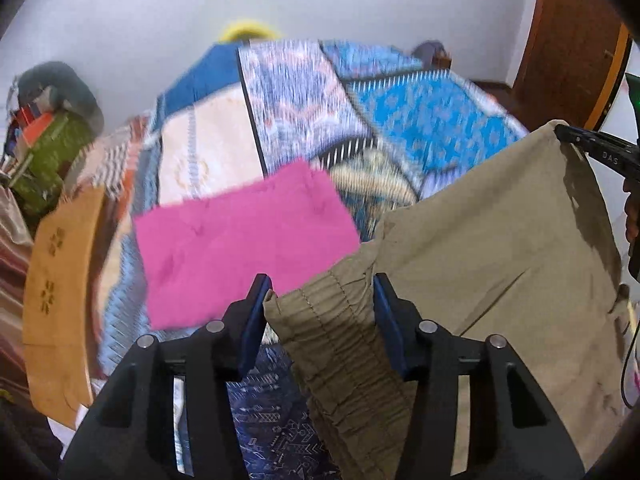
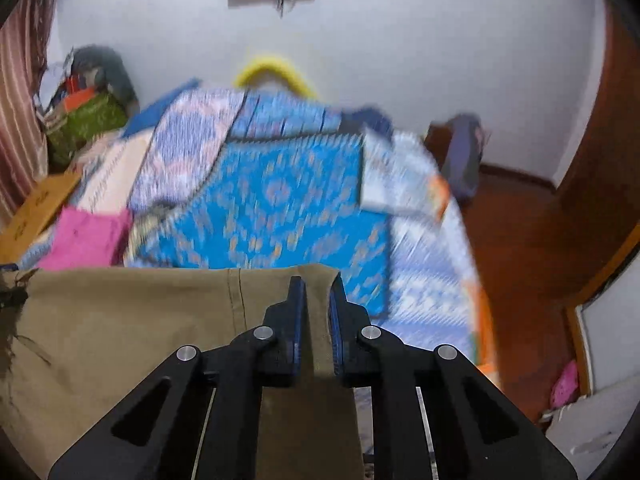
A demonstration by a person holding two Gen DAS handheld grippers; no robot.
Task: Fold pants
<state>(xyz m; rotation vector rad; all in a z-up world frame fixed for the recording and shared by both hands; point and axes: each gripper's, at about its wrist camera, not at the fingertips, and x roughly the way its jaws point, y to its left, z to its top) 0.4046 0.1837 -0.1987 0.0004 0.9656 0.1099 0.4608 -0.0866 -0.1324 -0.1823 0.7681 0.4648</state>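
Note:
Khaki pants [image 1: 480,260] hang stretched between my two grippers above a bed with a blue patterned cover [image 1: 420,128]. In the left wrist view my left gripper [image 1: 320,286] is shut on the gathered elastic waistband, which fills the gap between its blue pads. The right gripper [image 1: 576,138] pinches the far top corner of the pants at the right edge of that view. In the right wrist view the right gripper [image 2: 316,284] is shut tight on the pants [image 2: 120,320], with the fabric edge running up between its pads. The bed cover [image 2: 260,200] lies beyond.
A folded pink cloth [image 1: 240,240] lies on the bed, at the left [image 2: 88,240] in the right wrist view. A tan wooden board [image 1: 60,300] borders the bed's left side. Green bags and clutter [image 2: 88,120] sit in the far left corner. Wooden floor [image 2: 520,240] runs along the right.

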